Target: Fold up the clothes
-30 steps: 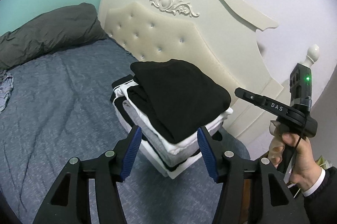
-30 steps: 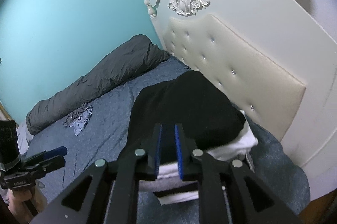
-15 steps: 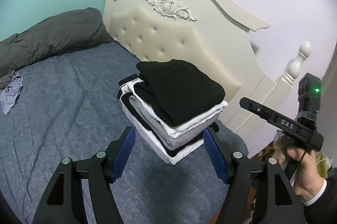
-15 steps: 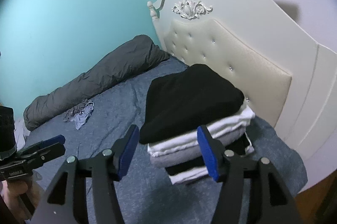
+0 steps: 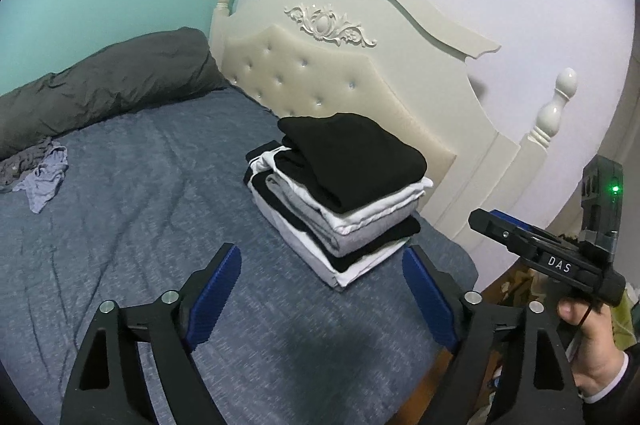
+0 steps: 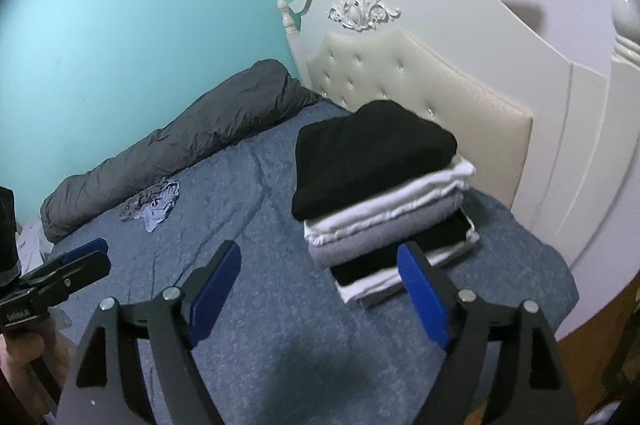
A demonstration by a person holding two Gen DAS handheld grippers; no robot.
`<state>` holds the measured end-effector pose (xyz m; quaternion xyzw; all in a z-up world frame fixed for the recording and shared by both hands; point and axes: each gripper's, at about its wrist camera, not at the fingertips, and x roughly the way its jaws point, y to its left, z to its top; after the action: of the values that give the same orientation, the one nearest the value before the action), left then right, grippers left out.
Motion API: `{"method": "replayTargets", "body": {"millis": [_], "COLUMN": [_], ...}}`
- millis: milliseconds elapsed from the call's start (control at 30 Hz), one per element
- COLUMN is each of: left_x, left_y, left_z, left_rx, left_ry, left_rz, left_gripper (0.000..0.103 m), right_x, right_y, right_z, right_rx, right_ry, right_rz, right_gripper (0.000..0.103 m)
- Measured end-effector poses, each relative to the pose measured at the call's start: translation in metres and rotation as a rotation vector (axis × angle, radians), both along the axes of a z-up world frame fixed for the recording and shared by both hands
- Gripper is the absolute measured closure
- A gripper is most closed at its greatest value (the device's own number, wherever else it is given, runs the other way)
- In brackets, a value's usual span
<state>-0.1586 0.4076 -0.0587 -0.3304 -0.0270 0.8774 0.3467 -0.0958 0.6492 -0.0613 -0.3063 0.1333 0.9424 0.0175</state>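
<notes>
Clothes stack (image 5: 340, 193) x1, loose garment (image 5: 42, 177) x1, 2 claws wide apart.

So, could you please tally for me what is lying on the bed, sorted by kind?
Stack of folded clothes: 1
Heap of crumpled clothes: 1
Rolled grey duvet: 1
Total: 3

A bedroom: bed (image 5: 140, 225) with tufted headboard (image 5: 320, 81).
</notes>
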Motion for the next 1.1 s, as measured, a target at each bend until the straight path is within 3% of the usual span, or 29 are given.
{"method": "replayTargets", "body": {"millis": [300,1100], "left_x": [0.027,0.080], "left_y": [-0.028,-0.082], "left_z": [0.001,-0.002], "left_rx": [0.002,-0.028], "left_ry": [0.016,0.033], "left_rz": [0.028,0.060], "left_gripper": [0.001,0.000], "right_x": [0.036,0.104], "right_y": [-0.029,-0.089], "right_z": [-0.001,0.000], "right_rx": [0.019,0.048], "right_ry": [-0.022,-0.025], "right_rz": [-0.017,-0.027], "right_gripper": [0.013,0.004]}}
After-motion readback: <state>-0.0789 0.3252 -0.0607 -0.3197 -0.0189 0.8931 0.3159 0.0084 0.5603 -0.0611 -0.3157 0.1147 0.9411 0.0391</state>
